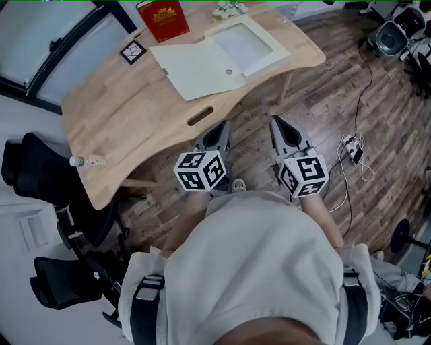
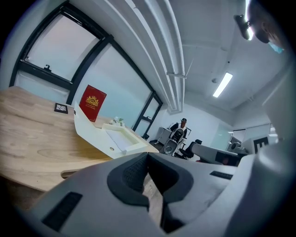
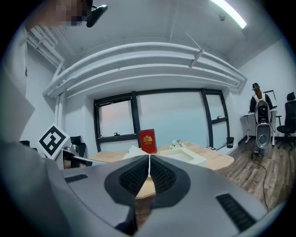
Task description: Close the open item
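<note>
A white box lies open on the wooden table (image 1: 121,114): its flat lid (image 1: 202,67) is spread toward me and its shallow tray (image 1: 246,46) sits behind. The same box shows in the left gripper view (image 2: 115,139) and in the right gripper view (image 3: 185,155). My left gripper (image 1: 219,128) (image 2: 148,155) is shut with nothing in it, hanging just short of the table's near edge. Beside it my right gripper (image 1: 277,122) (image 3: 149,156) is also shut and empty, over the floor. Both point toward the box and are apart from it.
A red box (image 1: 163,20) stands upright behind the lid, beside a square marker tag (image 1: 133,52) and small white flowers (image 1: 229,9). A small bottle (image 1: 88,161) lies at the table's left end. Black office chairs (image 1: 47,175) stand left; a power strip and cables (image 1: 351,149) lie right.
</note>
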`<act>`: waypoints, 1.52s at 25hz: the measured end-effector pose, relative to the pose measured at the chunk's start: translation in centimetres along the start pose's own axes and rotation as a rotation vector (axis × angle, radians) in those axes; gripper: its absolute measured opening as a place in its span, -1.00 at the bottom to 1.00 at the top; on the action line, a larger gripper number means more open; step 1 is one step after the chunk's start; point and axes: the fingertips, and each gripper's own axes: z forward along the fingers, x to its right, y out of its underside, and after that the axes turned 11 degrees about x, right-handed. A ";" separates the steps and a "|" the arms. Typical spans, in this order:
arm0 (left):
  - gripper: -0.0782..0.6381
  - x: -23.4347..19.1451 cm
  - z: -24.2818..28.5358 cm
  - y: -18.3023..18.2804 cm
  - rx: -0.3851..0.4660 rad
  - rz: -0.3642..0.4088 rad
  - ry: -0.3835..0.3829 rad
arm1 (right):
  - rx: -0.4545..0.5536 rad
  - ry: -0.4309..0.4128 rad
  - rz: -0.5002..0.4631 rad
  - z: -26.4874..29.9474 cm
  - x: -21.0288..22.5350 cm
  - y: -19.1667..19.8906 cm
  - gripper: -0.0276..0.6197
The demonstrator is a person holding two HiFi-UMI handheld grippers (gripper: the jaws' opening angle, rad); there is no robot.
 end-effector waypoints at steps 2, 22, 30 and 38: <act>-0.73 -0.6 0.4 -0.2 -0.002 -0.004 0.002 | 0.000 0.008 -0.004 0.7 0.0 0.0 -0.85; -0.72 -4.3 2.4 -0.2 -0.037 -0.047 -0.017 | -0.043 0.057 0.017 4.4 0.6 1.4 -0.85; -0.73 -5.6 4.2 -0.8 -0.005 -0.044 -0.084 | -0.015 0.005 0.016 6.9 2.1 0.8 -0.85; -0.73 -5.9 8.8 -1.5 0.016 -0.060 -0.132 | -0.004 -0.038 0.013 10.2 6.5 -0.2 -0.85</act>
